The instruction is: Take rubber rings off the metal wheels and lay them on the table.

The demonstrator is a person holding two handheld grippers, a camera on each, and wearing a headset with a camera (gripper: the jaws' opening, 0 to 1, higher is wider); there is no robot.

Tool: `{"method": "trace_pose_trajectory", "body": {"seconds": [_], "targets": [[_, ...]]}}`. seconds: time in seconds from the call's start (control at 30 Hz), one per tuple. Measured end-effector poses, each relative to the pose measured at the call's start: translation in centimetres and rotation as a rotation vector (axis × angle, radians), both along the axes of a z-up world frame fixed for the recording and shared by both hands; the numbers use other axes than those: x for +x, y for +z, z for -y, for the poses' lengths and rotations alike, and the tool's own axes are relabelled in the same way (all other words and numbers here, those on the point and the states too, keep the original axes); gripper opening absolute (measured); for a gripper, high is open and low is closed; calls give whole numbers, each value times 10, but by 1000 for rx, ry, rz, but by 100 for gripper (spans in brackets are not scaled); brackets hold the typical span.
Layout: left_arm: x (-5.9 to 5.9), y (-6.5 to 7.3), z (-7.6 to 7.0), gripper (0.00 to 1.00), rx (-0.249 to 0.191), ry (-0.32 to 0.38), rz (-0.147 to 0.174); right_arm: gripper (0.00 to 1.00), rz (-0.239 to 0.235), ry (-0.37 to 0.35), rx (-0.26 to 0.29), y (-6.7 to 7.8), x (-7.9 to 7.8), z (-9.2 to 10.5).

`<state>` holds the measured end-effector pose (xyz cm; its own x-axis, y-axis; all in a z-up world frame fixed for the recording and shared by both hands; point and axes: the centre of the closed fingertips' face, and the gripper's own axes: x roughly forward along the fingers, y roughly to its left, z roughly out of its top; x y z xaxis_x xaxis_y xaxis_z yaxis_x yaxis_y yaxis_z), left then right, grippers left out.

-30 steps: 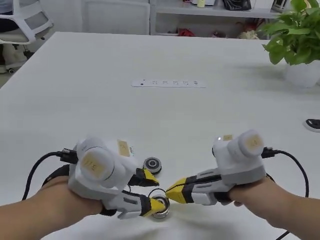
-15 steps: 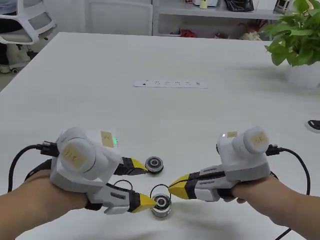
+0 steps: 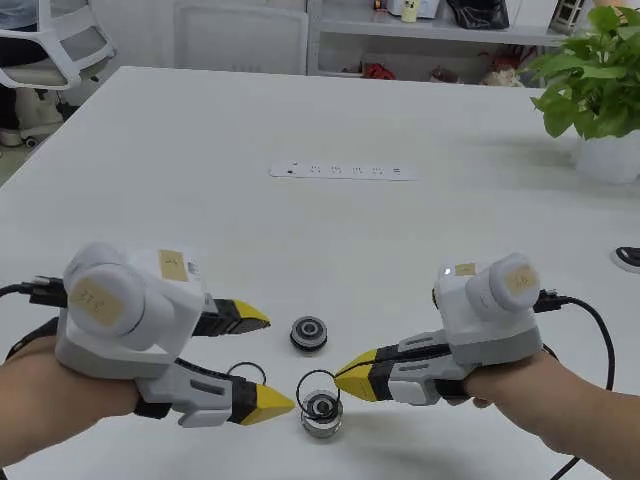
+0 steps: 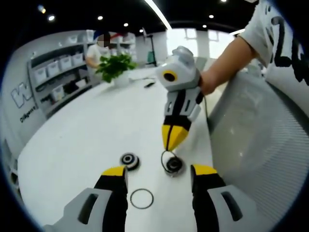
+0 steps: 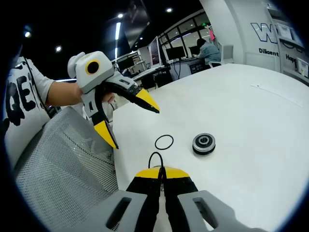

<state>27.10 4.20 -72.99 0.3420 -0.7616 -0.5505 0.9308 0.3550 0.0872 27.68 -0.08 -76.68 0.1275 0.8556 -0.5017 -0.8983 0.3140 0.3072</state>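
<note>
Fingers of the right gripper [image 3: 340, 378] pinch a thin black rubber ring [image 3: 314, 383]; the left gripper [image 3: 268, 358] gapes wide. A long white power strip [image 3: 343, 170] lies on the broad white table [image 3: 300, 240].

On the table [image 3: 420, 250], the far wheel [image 3: 309, 333] lies just behind the near wheel [image 3: 322, 412] (power strip [image 3: 343, 171] well beyond).

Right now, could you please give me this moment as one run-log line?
left tool open, beside near wheel | right tool shut on rubber ring above it | loose ring on table | far wheel untouched
</note>
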Motion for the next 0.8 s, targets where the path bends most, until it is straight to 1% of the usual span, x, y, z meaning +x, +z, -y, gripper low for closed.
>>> {"method": "trace_pose_trajectory", "body": {"seconds": [0.3, 0.53, 0.8], "targets": [[1, 2, -16, 60, -1, 26, 7, 0, 1, 10, 5, 5, -1, -3], [-2, 5, -22, 65, -2, 41, 17, 0, 7, 16, 13, 10, 0, -6], [-5, 3, -28, 68, -4, 59, 13, 0, 14, 20, 27, 17, 4, -13]]}}
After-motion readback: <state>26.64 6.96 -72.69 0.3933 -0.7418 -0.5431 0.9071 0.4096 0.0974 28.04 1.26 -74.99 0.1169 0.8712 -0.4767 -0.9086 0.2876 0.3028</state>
